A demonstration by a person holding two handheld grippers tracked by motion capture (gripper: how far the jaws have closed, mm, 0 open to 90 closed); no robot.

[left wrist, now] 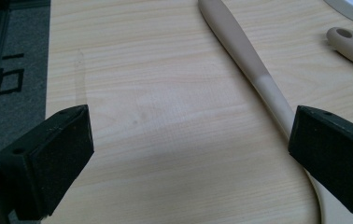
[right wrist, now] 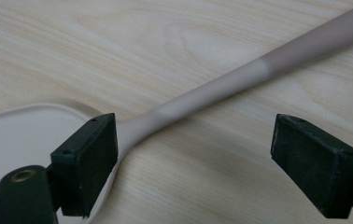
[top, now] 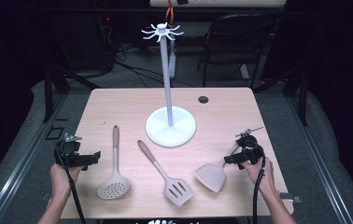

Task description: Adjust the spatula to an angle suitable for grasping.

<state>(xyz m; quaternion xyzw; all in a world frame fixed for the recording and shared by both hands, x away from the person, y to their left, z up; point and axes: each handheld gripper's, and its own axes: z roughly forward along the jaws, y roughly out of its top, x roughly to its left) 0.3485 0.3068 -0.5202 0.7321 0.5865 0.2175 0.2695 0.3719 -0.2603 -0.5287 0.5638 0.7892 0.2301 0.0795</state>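
Your high view hangs above your side of the table (top: 118,100), facing forward and down, far enough off to take in the whole top and the white stand (top: 170,123). Your left gripper view sits low and close over the wood, looking out along the skimmer handle (left wrist: 249,60), which the high view shows at your left (top: 115,144). Your right gripper view is closer still, facing the solid spatula's neck (right wrist: 202,95), which the high view shows at your right (top: 214,175).

Matt silicone-looking solid spatula (right wrist: 221,93), smooth; pale wood-grain table (top: 118,105), satin; jaw pads black, foam-like, matt; white stand (top: 170,126) smooth plastic-looking.
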